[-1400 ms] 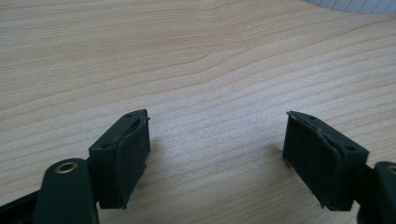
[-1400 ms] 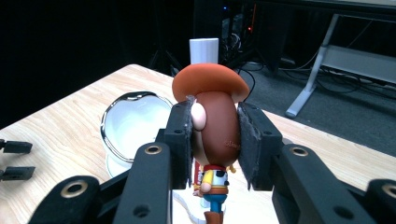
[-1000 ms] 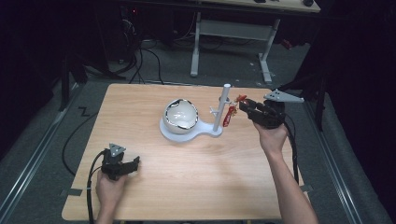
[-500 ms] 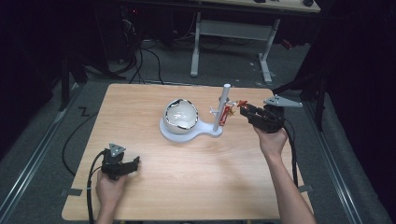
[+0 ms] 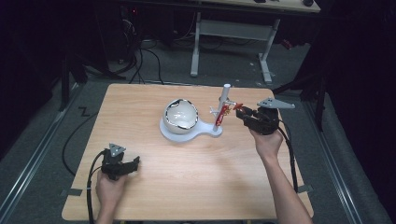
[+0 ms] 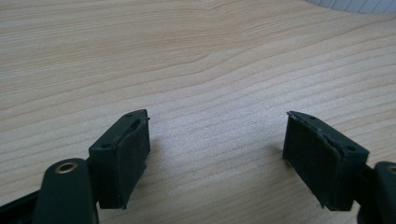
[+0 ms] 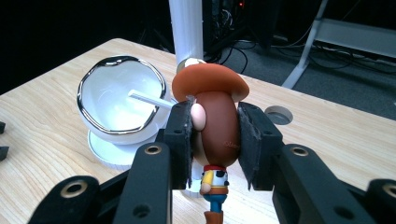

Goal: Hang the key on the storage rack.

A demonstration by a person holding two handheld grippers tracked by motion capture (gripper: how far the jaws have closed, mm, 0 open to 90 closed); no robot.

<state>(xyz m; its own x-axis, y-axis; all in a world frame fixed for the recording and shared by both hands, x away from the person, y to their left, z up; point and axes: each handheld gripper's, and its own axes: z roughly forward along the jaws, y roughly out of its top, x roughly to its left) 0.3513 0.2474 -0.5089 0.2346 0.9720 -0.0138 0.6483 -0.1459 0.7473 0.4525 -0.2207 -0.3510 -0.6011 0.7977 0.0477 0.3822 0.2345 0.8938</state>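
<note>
Near edge of the table (image 5: 196, 196): left gripper (image 5: 122, 166) rests low on the bare wood by the near-left corner, jaws spread wide, nothing between them; the left gripper view has plain wood grain ahead. Wide open board runs from there across the middle and along the right side.

Mid-table: white stand (image 5: 187, 132) with a round base, carrying a tilted white bowl (image 5: 181, 114) with a silvery rim; a thin white rod lies inside the bowl. At the stand's right end rises a white post (image 5: 223, 106).

Right gripper (image 5: 240, 111) is held just beside that post, its pads clamped on the head of a small cowboy figure (image 7: 215, 126). Figure: brown hat, brown hair, yellow shirt, blue legs, hanging upright above the board. Hat seems to touch the post, hard to be sure. Table's far edge well clear behind; a desk frame stands beyond on the floor.
</note>
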